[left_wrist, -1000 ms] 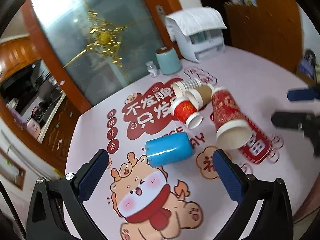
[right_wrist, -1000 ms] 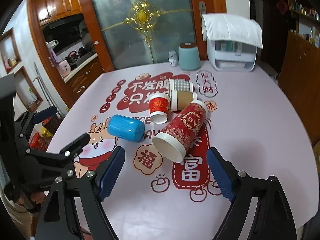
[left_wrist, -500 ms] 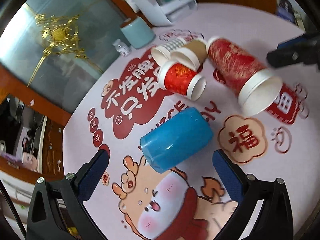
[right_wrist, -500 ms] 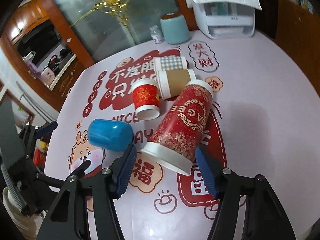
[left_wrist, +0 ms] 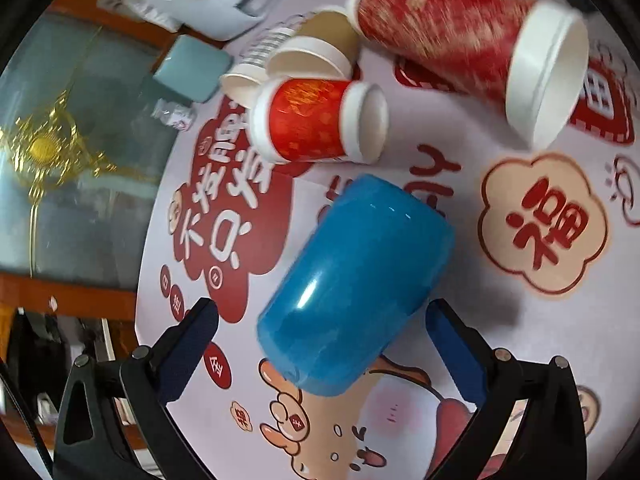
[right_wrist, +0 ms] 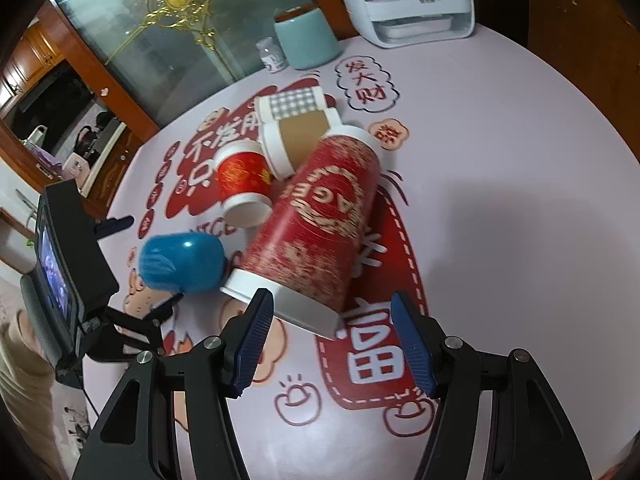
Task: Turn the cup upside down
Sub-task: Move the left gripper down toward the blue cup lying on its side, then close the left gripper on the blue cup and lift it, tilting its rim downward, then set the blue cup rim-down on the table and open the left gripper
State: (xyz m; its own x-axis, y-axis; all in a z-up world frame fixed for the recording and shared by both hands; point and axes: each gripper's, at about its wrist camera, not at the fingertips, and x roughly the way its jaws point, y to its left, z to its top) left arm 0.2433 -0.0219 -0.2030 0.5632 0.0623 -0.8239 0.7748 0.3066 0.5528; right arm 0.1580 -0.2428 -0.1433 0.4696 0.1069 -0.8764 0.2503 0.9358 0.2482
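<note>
While its blue-padded fingers (left_wrist: 448,340) stand wide apart, the left gripper (left_wrist: 320,340) frames the near end of the blue cup (left_wrist: 356,284), which lies on its side on the printed tablecloth (left_wrist: 560,320) with neither pad touching it. From the right wrist view the same blue cup (right_wrist: 182,258) lies to the left, with the left gripper (right_wrist: 160,312) just beside it. The right gripper (right_wrist: 332,338) is likewise spread open, its fingers (right_wrist: 254,340) flanking the white rim of the tall red cup (right_wrist: 320,224), which also lies on its side, its mouth toward the camera; whether the pads touch the rim cannot be told. Beyond lie a small red cup (right_wrist: 242,184), a brown cup (right_wrist: 298,140) and a checked cup (right_wrist: 294,102), all tipped over and close together. Farther back on the tablecloth (right_wrist: 520,160) stand a pale teal canister (right_wrist: 306,38), a small bottle (right_wrist: 272,54) and a white appliance (right_wrist: 412,8).
</note>
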